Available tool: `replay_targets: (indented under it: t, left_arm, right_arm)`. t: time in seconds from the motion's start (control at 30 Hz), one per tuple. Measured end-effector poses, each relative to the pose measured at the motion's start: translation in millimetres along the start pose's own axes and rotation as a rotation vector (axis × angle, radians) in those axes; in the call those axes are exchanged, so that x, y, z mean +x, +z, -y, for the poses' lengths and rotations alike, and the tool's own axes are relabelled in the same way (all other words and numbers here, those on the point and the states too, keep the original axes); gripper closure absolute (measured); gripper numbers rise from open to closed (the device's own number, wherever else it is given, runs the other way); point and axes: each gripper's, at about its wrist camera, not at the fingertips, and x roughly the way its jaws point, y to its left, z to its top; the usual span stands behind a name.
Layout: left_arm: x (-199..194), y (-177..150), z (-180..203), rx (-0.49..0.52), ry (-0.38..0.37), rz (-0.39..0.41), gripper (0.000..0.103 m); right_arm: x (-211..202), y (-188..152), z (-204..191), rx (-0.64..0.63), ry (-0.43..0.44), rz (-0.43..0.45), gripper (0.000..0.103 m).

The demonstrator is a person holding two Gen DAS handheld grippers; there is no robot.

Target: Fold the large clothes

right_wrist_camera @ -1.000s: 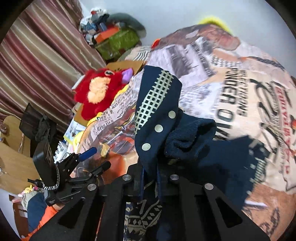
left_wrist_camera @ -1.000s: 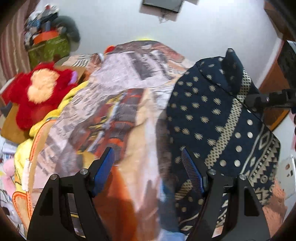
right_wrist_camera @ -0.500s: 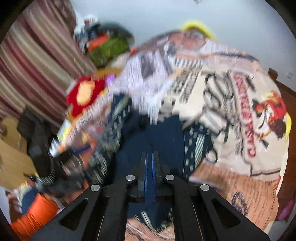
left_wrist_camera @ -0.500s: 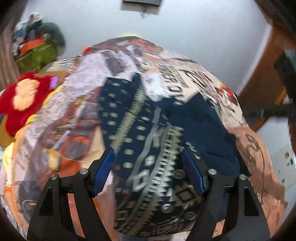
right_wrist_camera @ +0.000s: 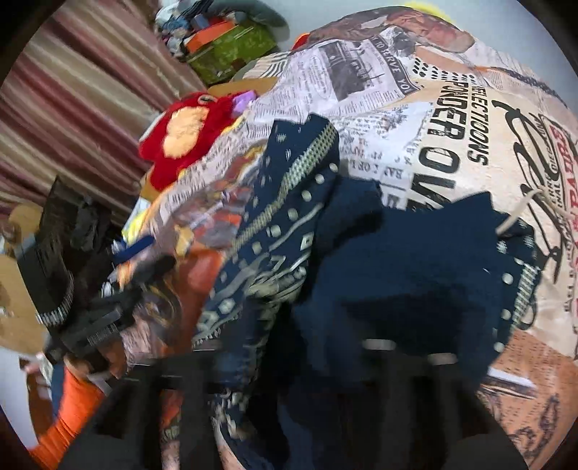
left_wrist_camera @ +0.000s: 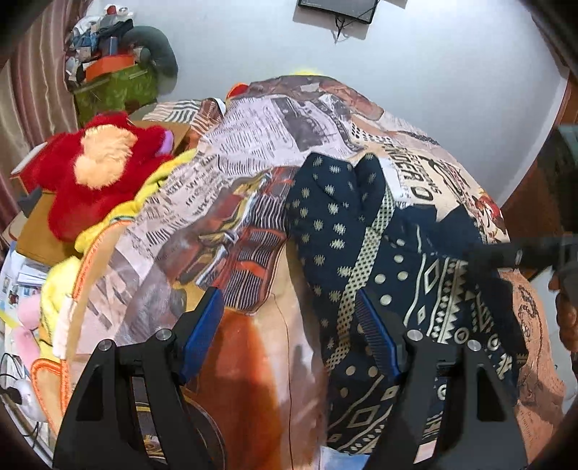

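Navy patterned garment (left_wrist_camera: pixel 397 260) dropped right of centre on printed bedspread (left_wrist_camera: pixel 253 152), likely for flattening. Left gripper (left_wrist_camera: pixel 289 332) wide open, empty. Right gripper (right_wrist_camera: pixel 318 365) blurred; jaws just opened, gripping nothing.

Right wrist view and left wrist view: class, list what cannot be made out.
- Right gripper's fingers: right wrist view, motion blur; only a dark smear.
- Navy patterned garment: near edge hidden behind that smear.
- Garment's lower hem: left wrist view, cut by the left gripper frame.
- Wall device: cut by top edge.
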Motion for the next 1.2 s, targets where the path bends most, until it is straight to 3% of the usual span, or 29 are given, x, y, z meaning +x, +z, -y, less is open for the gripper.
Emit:
replay_targets:
  t: [0.1,0.47,0.57,0.73,0.83,1.2]
  left_arm:
    - [6,-5,1,0.023,0.006,-0.002,0.029]
    - [8,-10,-13,-0.002,-0.007,0.011,0.029]
    - [8,-10,-22,-0.024,0.001,0.011,0.029]
    - [11,-10,-32,-0.060,0.008,-0.002,0.029]
    - [12,-9,-31,-0.067,0.013,-0.007,0.029]
    - [-9,11,16,0.012,0.001,0.035,0.029]
  right_arm:
    - [3,8,-2,0.039,-0.008,0.018,0.026]
    - [69,25,-2,0.142,0.047,-0.116,0.026]
    - [83,29,-7,0.122,0.015,-0.112,0.028]
    - [89,31,-3,0.120,-0.007,-0.109,0.076]
    - [73,28,-10,0.063,-0.020,-0.057,0.090]
    - [-43,14,-43,-0.083,0.015,0.171,0.095]
